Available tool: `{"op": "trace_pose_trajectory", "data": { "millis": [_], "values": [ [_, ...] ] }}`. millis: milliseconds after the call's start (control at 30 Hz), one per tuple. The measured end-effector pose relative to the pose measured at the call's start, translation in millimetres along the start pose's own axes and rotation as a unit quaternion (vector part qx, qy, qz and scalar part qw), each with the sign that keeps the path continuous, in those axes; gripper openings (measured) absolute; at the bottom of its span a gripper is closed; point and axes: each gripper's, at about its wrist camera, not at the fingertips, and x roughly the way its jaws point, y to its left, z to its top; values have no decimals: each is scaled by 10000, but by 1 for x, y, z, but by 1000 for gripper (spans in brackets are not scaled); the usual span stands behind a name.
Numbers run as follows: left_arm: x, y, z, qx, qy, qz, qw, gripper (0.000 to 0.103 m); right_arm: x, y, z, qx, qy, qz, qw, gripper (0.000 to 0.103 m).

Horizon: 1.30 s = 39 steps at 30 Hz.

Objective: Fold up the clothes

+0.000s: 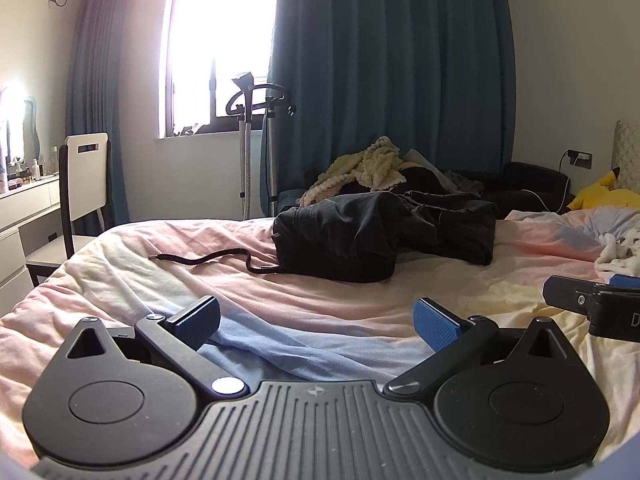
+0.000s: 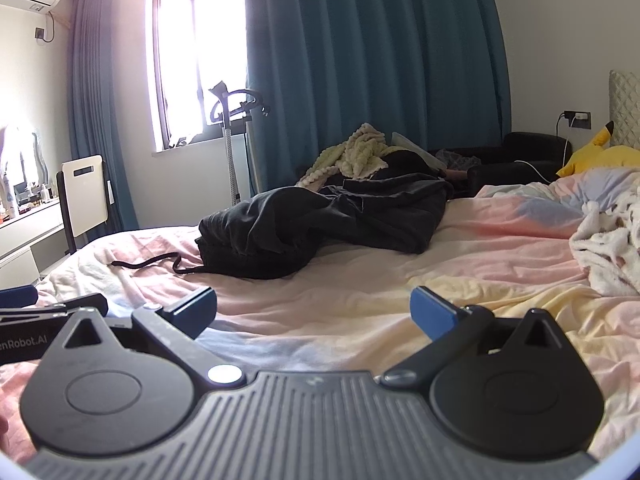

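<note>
A crumpled dark grey garment (image 1: 380, 232) lies in a heap on the bed, ahead of both grippers; it also shows in the right wrist view (image 2: 320, 228). A black drawstring (image 1: 208, 258) trails from it to the left, and shows in the right wrist view too (image 2: 148, 261). My left gripper (image 1: 316, 322) is open and empty, low over the pastel bedsheet (image 1: 320, 300), well short of the garment. My right gripper (image 2: 314, 312) is open and empty, also short of it. The right gripper's body shows at the left wrist view's right edge (image 1: 596, 304).
A white fluffy cloth (image 2: 608, 248) lies on the bed at the right. A yellow plush toy (image 2: 596, 156) sits by the headboard. A pile of clothes with a cream blanket (image 1: 368, 168) lies behind the bed. A garment steamer stand (image 1: 248, 120) and a chair (image 1: 84, 184) stand at the left.
</note>
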Motion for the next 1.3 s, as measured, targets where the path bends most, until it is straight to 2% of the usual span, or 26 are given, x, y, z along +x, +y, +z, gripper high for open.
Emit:
{"op": "trace_pose_trajectory", "data": {
  "millis": [1300],
  "values": [
    [-2, -1, 0, -195, 67, -212, 9996, 103, -3, 5, 1, -21, 1, -18, 10000, 103]
  ]
}}
